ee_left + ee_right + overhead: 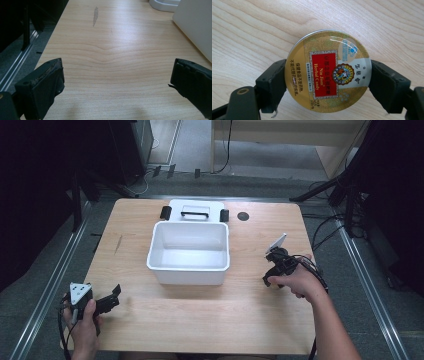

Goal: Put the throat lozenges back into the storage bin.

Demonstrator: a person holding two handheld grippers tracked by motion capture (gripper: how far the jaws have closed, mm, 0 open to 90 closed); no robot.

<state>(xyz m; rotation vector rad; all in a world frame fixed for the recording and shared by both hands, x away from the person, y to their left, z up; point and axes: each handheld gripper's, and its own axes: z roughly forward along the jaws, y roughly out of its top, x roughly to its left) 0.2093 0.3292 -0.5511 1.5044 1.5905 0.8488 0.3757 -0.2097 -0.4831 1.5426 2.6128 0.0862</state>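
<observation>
A round gold tin (pixel 327 72) with a red label reading "Nin Jiom Herbal Candy" lies flat on the wooden table. My right gripper (pixel 328 81) is shut on it, one black pad pressed against each side of its rim. In the high view that right gripper (pixel 270 280) points down at the table, to the right of the white bin (pixel 189 270). My left gripper (pixel 113 298) rests near the table's front left corner. Its jaws stand wide open in the left gripper view (pixel 117 82), with only bare wood between them.
The white bin stands empty in the middle of the table; its wall (pixel 197 30) is at the right edge of the left gripper view. Its white lid (pixel 195 206) with black clips lies just behind it. A small black disc (pixel 243 216) sits at the back right.
</observation>
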